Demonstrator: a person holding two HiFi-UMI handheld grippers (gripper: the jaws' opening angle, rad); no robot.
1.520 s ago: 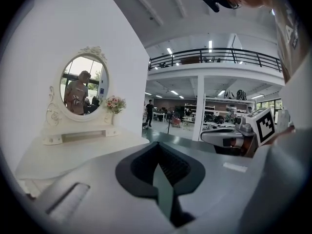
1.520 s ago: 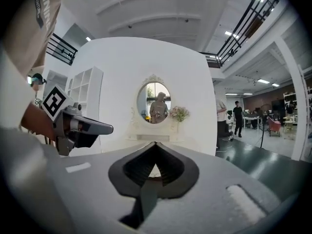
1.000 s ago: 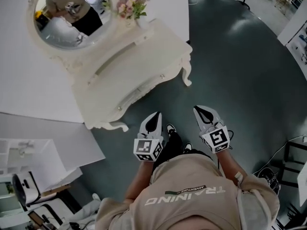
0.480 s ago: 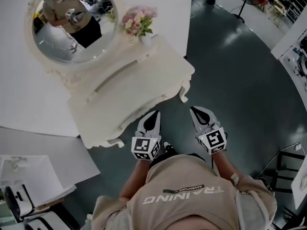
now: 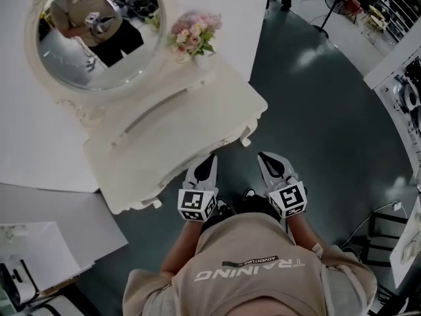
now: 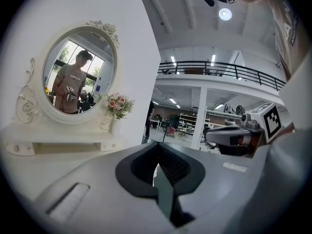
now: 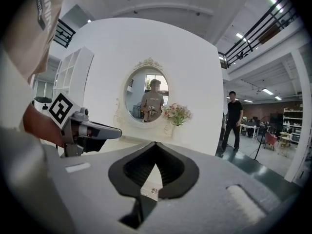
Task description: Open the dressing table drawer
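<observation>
A cream dressing table with an oval mirror and a vase of pink flowers stands against a white wall. Its drawer front is hidden under the tabletop in the head view. My left gripper is shut and empty, its tip just short of the table's front edge. My right gripper is shut and empty too, beside the front right leg. In the right gripper view, a small metal knob shows through the slot behind the shut right gripper. The left gripper points past the mirror.
Dark grey floor spreads to the right of the table. A person stands far back on the right, near a fan stand. A white shelf unit stands left of the table, and a white desk lies at lower left.
Both grippers have moved forward toward the dressing table, which now lies closer below me. The drawer front and its knobs have slid out of sight under the tabletop in the head view.
</observation>
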